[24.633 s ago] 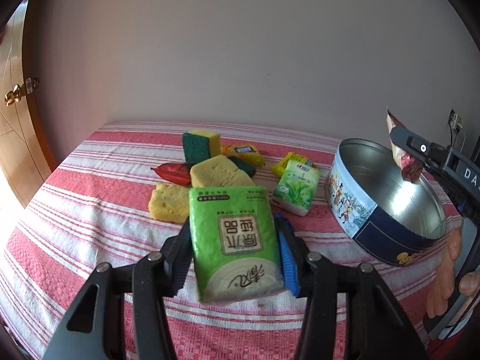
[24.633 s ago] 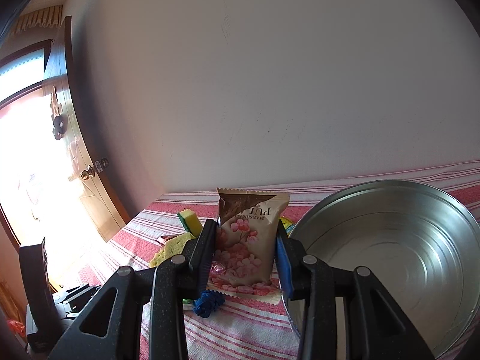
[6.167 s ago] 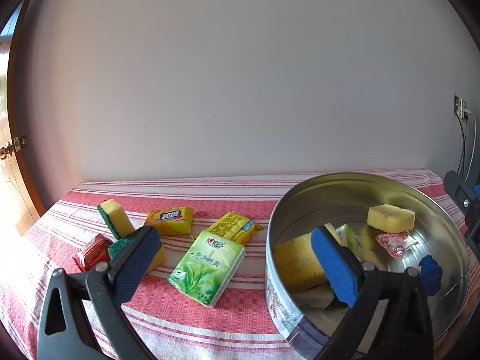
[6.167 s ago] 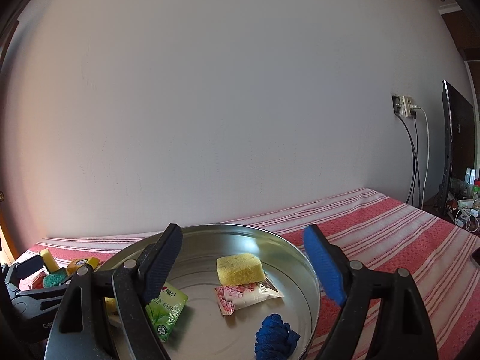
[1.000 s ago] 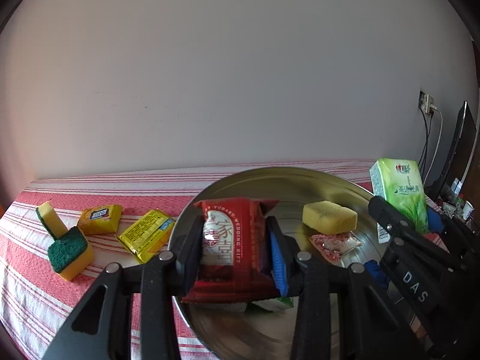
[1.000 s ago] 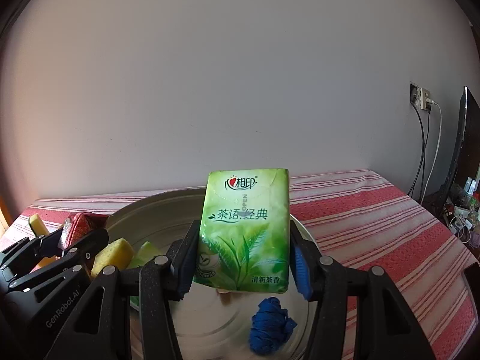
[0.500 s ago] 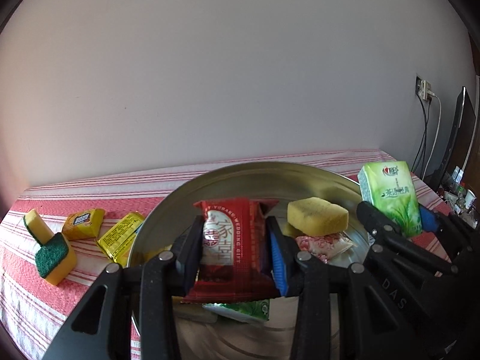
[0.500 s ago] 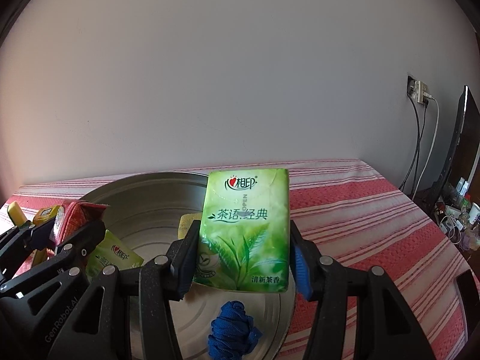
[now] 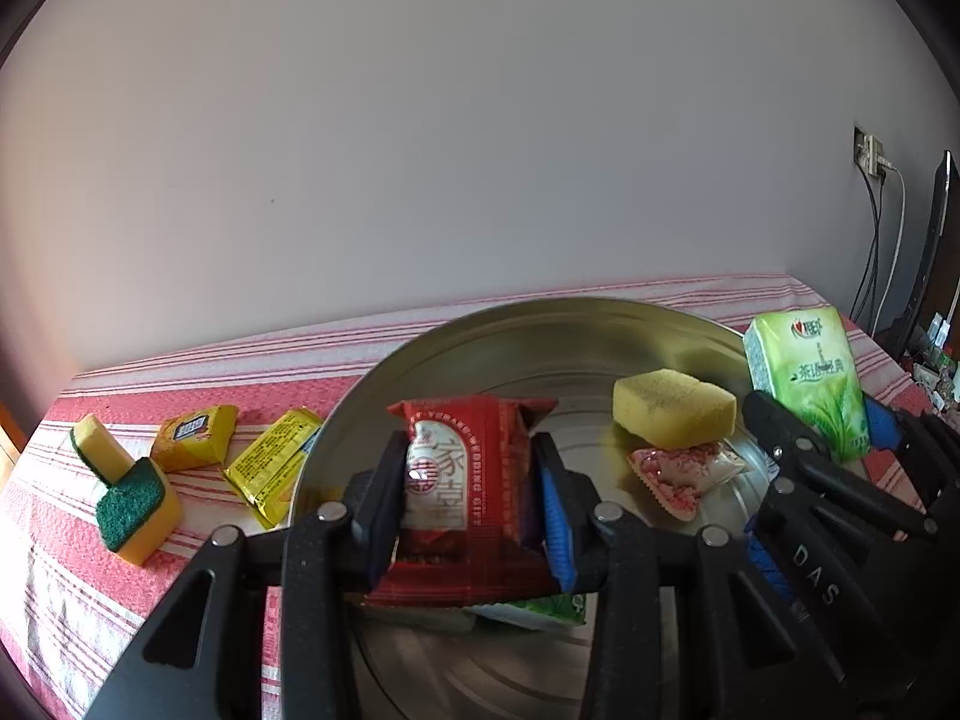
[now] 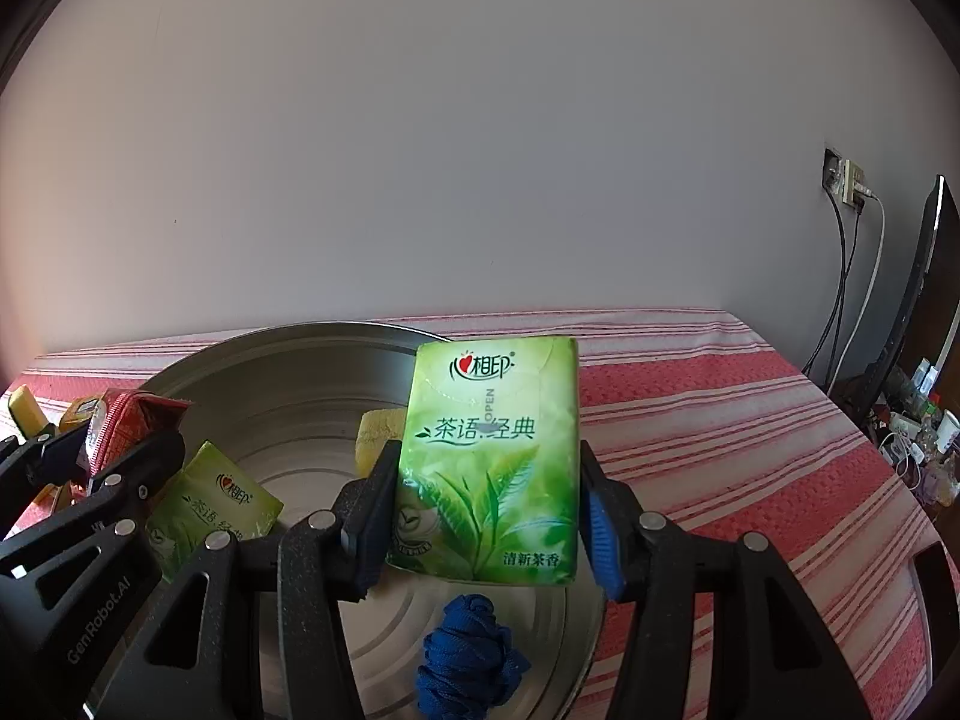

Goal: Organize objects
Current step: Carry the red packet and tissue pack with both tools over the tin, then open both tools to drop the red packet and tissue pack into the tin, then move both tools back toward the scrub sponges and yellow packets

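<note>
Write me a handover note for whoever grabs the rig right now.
Left gripper: shut on a red snack packet, above the round metal tin.
Right gripper: shut on a green tissue pack, also above the tin.
In the tin: yellow sponge, pink snack packet, another green tissue pack, blue cord bundle.
Left: release both packs, then fetch two yellow packets and two green-and-yellow sponges from the striped tablecloth.

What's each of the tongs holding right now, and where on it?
Left tongs clamp the red snack packet by its two side edges. Right tongs clamp the green tissue pack by its lower side edges. Both are over the metal tin.
</note>
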Demonstrator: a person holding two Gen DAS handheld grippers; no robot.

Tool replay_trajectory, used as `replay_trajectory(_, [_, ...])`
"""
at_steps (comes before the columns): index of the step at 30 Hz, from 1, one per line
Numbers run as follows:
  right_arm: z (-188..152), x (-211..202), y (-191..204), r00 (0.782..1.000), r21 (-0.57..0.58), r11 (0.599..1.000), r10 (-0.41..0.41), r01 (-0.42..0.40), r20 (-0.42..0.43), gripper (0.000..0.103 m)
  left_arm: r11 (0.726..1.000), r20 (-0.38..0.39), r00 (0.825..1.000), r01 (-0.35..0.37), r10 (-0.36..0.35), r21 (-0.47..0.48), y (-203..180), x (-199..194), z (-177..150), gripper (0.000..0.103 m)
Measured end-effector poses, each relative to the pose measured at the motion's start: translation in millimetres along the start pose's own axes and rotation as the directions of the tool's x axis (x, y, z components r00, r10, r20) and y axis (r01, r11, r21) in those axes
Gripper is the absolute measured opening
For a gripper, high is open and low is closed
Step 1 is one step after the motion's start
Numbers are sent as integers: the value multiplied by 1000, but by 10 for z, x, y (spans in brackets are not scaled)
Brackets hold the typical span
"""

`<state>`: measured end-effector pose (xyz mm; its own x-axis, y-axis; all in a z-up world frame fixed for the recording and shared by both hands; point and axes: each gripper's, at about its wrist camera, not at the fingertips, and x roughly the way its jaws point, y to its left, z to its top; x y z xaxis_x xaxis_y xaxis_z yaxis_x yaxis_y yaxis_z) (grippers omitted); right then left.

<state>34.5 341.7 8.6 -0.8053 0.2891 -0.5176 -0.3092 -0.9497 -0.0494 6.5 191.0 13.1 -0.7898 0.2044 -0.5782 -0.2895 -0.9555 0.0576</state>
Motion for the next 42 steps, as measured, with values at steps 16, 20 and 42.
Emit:
replay_trajectory(16, [-29, -25, -20, 999, -10, 1000, 16, -16, 36, 74, 999, 47, 999, -24, 25, -23, 111, -43, -9, 80])
replay_trajectory(20, [-13, -59, -90, 998, 20, 1000, 21, -22, 55, 78, 996, 81, 997, 7, 1, -90, 236, -120, -11, 97])
replay_trajectory(42, [-83, -275, -95, 982, 120, 992, 23, -46, 187, 81, 986, 132, 983, -109, 126, -130, 502, -203, -174, 99])
